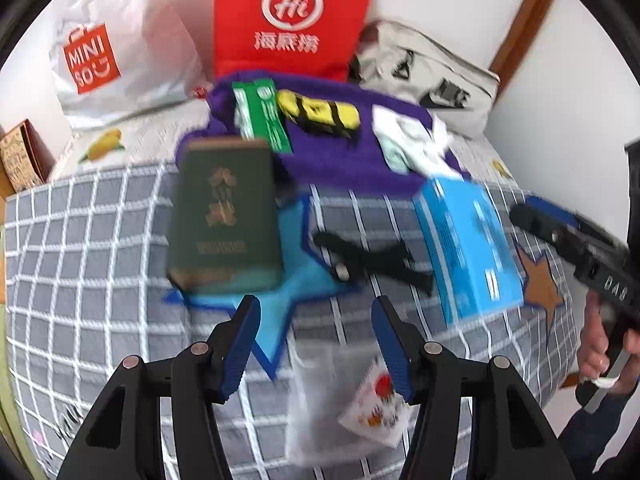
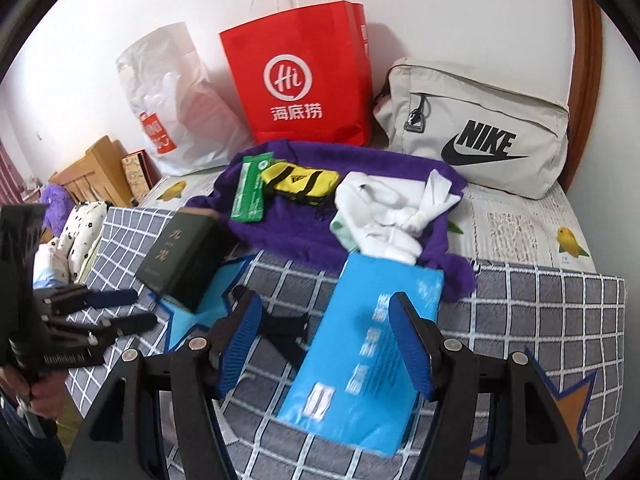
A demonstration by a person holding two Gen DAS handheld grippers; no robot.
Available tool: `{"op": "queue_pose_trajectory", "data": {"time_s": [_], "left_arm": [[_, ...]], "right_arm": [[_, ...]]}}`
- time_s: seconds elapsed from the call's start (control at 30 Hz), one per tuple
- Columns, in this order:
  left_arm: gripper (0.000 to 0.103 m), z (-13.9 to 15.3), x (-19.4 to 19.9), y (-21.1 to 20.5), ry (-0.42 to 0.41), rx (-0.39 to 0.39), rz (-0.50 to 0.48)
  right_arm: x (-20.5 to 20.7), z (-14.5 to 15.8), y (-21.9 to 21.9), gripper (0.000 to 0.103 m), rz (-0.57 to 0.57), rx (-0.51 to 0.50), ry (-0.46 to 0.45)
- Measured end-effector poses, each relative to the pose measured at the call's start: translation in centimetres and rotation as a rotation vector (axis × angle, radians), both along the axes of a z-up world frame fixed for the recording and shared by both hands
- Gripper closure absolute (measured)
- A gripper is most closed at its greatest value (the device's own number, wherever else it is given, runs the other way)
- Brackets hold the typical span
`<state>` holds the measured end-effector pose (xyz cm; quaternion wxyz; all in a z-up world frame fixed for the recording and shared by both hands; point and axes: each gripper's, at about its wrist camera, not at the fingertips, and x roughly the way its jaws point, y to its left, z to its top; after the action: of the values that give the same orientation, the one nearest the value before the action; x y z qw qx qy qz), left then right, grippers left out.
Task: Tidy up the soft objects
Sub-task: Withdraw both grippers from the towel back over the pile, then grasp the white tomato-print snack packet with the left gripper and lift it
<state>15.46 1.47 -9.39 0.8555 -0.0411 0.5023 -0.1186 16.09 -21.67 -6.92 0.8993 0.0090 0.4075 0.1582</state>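
Note:
A purple towel (image 1: 340, 160) (image 2: 304, 184) lies on the bed, carrying a green packet (image 1: 264, 116) (image 2: 252, 188), a yellow pouch (image 1: 316, 114) (image 2: 300, 180) and knotted white socks (image 1: 412, 144) (image 2: 384, 220). In front of it lie a dark green book (image 1: 226, 216) (image 2: 180, 256), a black clip (image 1: 372, 260) and a blue tissue pack (image 1: 468, 248) (image 2: 368, 352). My left gripper (image 1: 316, 344) (image 2: 140, 308) hangs open and empty over a clear plastic bag (image 1: 352, 400). My right gripper (image 2: 326, 340) (image 1: 532, 214) hovers open above the blue pack without touching it.
Against the wall stand a white Miniso bag (image 1: 120, 48) (image 2: 176, 120), a red paper bag (image 1: 292, 16) (image 2: 296, 80) and a beige Nike bag (image 1: 432, 76) (image 2: 480, 128). A grey checked blanket (image 1: 88, 240) (image 2: 540, 300) covers the bed. A wooden headboard (image 2: 92, 172) and pillows sit far left.

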Motion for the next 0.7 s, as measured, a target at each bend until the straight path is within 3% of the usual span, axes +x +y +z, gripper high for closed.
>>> {"op": "queue_pose_trajectory", "data": {"time_s": [0.2, 0.43, 0.57, 0.7], "left_arm": [[0.037, -2.3, -3.5, -2.1, 0.008, -0.038, -0.095], [0.034, -5.2, -6.0, -5.6, 0.023, 0.071, -0.228], [0.034, -6.9, -6.1, -6.7, 0.041, 0.151, -0.247], [0.027, -7.2, -6.3, -7.1, 0.003, 0.177, -0.264]], "right_arm": [[-2.7, -1.1, 0.0, 0.037, -0.006, -0.007, 0.001], [-4.4, -2.9, -1.8, 0.037, -0.046, 0.008, 0.042], [-4.9, -3.0, -2.8, 0.037, -0.055, 0.011, 0.044], [-5.2, -3.4, -3.6, 0.037, -0.076, 0.022, 0.041]]}}
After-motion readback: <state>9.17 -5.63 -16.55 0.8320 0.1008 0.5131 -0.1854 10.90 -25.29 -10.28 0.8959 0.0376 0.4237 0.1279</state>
